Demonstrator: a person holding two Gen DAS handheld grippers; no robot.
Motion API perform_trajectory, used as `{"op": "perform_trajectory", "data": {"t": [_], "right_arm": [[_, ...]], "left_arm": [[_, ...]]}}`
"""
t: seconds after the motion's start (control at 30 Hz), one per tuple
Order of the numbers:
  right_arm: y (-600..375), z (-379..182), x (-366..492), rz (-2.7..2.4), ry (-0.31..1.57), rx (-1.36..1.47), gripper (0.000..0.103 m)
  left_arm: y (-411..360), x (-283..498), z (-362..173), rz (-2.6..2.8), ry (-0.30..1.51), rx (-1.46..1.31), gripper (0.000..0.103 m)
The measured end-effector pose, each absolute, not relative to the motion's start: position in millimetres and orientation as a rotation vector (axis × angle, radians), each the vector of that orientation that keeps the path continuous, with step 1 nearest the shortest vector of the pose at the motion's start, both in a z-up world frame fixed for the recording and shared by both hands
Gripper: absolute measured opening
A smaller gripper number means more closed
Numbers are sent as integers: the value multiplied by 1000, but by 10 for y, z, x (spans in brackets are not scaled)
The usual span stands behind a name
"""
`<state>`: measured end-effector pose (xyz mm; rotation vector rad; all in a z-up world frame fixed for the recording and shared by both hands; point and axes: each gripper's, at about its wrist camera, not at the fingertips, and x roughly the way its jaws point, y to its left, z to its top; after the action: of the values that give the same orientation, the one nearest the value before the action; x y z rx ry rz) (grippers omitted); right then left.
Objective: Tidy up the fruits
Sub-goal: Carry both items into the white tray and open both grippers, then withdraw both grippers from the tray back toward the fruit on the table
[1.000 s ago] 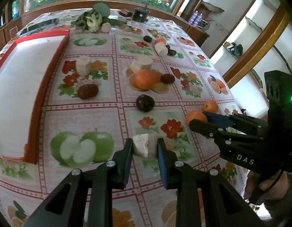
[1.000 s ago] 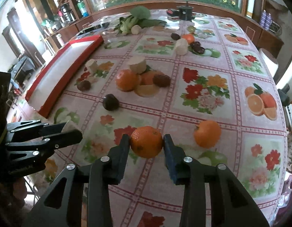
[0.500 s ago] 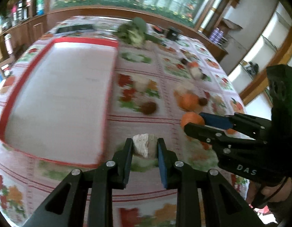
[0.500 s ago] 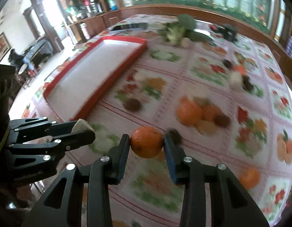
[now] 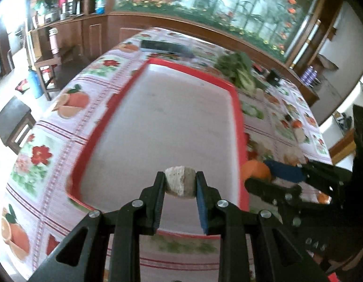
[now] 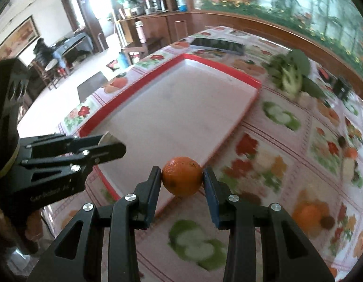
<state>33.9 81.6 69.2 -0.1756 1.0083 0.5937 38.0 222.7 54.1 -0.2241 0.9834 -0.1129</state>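
My left gripper (image 5: 180,184) is shut on a pale cut fruit piece (image 5: 180,183), held above the near end of a red-rimmed white tray (image 5: 237,108). My right gripper (image 6: 182,179) is shut on an orange (image 6: 182,179), hanging over the tray's (image 6: 256,82) near right edge. In the left wrist view the right gripper (image 5: 261,176) with its orange (image 5: 254,169) shows just right of the tray. In the right wrist view the left gripper (image 6: 111,143) reaches in from the left, a sliver of the pale piece (image 6: 107,138) between its fingers. The tray's white floor is bare.
On the flowered tablecloth (image 6: 275,141) right of the tray lie several more fruits, among them another orange (image 6: 308,213), blurred. Leafy greens (image 6: 289,72) and a dark flat device (image 6: 216,44) lie at the far end. Chairs and cabinets stand beyond the table's left edge.
Both grippers have swung left with their fruit, from over the scattered fruits to over the tray's near end. Their grips are unchanged.
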Motion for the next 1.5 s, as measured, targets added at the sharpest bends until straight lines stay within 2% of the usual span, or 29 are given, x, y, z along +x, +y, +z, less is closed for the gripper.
{"op": "perform_trajectory", "data": {"t": [0.67,0.77,0.83,0.87,0.97,1.17,1.5], "right_arm": [[1355,384,393,645,1068,-246,36],[1361,373,376,626,1058,-261,42],[1346,374,356,621,1056,-262,42],[1339,377,341,616,1053,-266,43],[1311,404,276,607,1036,-275,45],[1203,516,149,580,990,-276,56],[878,630,-8,530,975,-211,66]], "left_arm": [[2554,559,180,-15,1065,-229,29],[2535,547,185,-6,1064,-228,44],[2507,521,212,16,1055,-212,68],[2493,508,223,29,1052,-206,72],[2459,468,256,29,1039,-200,73],[2378,404,295,29,1040,-199,74],[2192,255,372,23,1037,-197,75]]}}
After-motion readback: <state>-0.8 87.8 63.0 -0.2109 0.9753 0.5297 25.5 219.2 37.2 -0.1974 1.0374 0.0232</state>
